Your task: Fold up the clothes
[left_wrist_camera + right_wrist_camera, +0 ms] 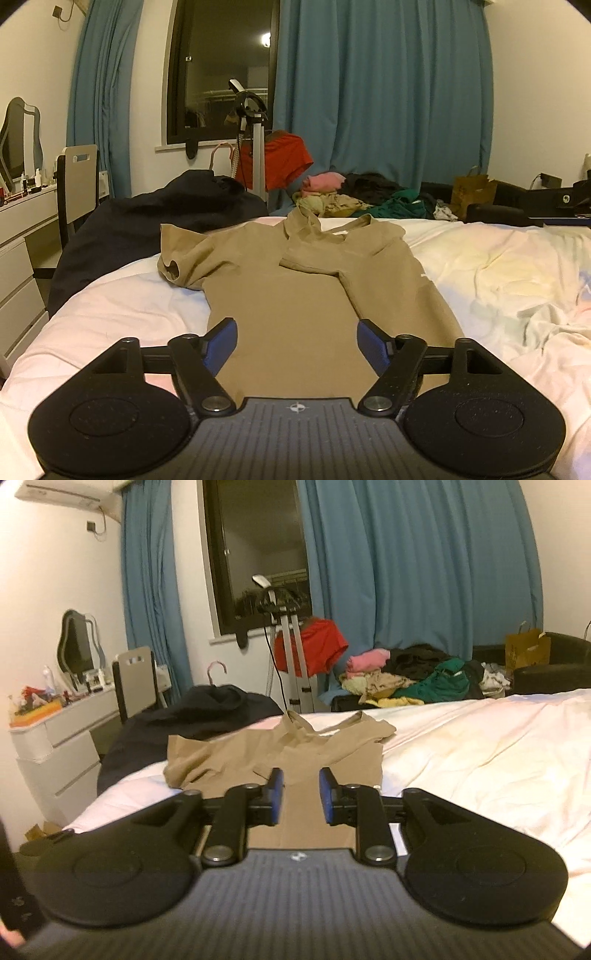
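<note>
tan shirt (288, 295) lies lengthwise straight ahead on bed (498, 280), hem end under both claws, left claw (295, 347) spread wide & nearer, right claw (300, 794) also released.

Both tongs level, pointing forward, holding nothing

Left tongs (296, 341) spread wide, blue pads (221, 345) angled outward at the ends of black linkage arms, jaws far apart with a broad gap between them, seen from just behind over the ribbed grey body and two round black side housings. Right tongs (300, 795) partly parted, blue pads (277, 794) facing each other squarely across a narrower gap, nothing between them, linkage arms drawn in closer to the centre, same ribbed body and round housings below. No hand or wrist clearly visible in either view
</note>
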Demonstrator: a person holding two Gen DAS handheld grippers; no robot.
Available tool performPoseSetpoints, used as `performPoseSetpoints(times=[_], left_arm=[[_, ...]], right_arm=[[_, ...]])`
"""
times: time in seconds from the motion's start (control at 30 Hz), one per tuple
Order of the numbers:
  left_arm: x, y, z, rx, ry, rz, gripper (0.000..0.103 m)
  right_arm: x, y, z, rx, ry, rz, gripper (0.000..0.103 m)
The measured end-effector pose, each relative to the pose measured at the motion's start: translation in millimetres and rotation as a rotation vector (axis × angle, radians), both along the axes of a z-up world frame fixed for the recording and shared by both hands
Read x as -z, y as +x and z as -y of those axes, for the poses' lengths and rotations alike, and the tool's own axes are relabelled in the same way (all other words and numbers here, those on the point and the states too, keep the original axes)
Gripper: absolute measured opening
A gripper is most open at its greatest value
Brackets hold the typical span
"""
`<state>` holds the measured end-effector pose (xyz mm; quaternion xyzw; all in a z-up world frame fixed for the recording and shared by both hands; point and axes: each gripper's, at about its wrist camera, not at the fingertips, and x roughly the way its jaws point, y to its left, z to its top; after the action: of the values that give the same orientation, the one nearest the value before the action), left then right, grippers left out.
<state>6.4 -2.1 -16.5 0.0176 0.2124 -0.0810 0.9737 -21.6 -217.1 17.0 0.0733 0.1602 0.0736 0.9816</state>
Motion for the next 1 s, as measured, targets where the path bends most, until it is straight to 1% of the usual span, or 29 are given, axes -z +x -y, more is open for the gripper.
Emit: performPoseSetpoints(times=[0.03,0.07,0.1,0.17,0.23,0.27,0.37,0.4,0.5,0.57,0.67,0.73,0.8,0.87,1.0], left_arm=[[-0.9,-3.0,0.7,0.001,-0.004,-0.001,0.077],[-1.6,-5.8,1.4,0.003,-0.007,-0.003,0.077],[-1.6,-7.5,1.6,0.006,-0.011,-0.005,0.078],[-0.4,-8.5,1.4,0.01,-0.013,-0.013,0.082],[1.3,-8.2,0.9,0.013,-0.015,-0.024,0.083],[2.6,-5.8,-1.3,0.016,-0.033,-0.041,0.085],[6.7,5.9,-11.3,0.015,-0.109,-0.105,0.092],[8.3,12.8,-16.2,0.008,-0.142,-0.133,0.092],[14.5,44.8,-34.6,-0.039,-0.244,-0.222,0.094],[20.6,72.0,-48.4,-0.087,-0.291,-0.269,0.094],[33.8,121.8,-69.4,-0.181,-0.343,-0.313,0.094],[44.5,154.4,-83.8,-0.246,-0.386,-0.322,0.091],[55.0,185.5,-99.6,-0.315,-0.412,-0.309,0.089],[63.5,210.5,-114.6,-0.374,-0.447,-0.292,0.083],[74.4,252.6,-134.8,-0.455,-0.442,-0.23,0.08]], right_arm=[[0.4,-2.4,0.9,-0.004,0.005,0.006,0.066],[0.8,-4.8,1.7,-0.008,0.009,0.012,0.076],[1.3,-7.1,2.6,-0.012,0.014,0.018,0.09],[2.1,-11.9,4.3,-0.02,0.023,0.031,0.095],[3.0,-16.6,6.1,-0.028,0.033,0.043,0.096],[3.4,-19.0,6.9,-0.032,0.037,0.049,0.096],[5.9,-20.9,9.8,-0.046,0.051,0.049,0.096],[7.2,-21.4,11.4,-0.044,0.058,0.047,0.096],[12.4,-20.4,17.1,-0.03,0.087,0.036,0.096],[18.6,-16.9,20.8,-0.014,0.105,0.023,0.096],[30.7,-8.3,24.1,0.012,0.108,-0.001,0.096],[39.5,0.0,25.3,0.029,0.102,-0.022,0.096],[48.3,8.3,26.5,0.046,0.095,-0.044,0.096],[55.8,16.5,27.0,0.064,0.097,-0.058,0.096],[69.8,34.4,29.4,0.108,0.144,-0.078,0.096]])
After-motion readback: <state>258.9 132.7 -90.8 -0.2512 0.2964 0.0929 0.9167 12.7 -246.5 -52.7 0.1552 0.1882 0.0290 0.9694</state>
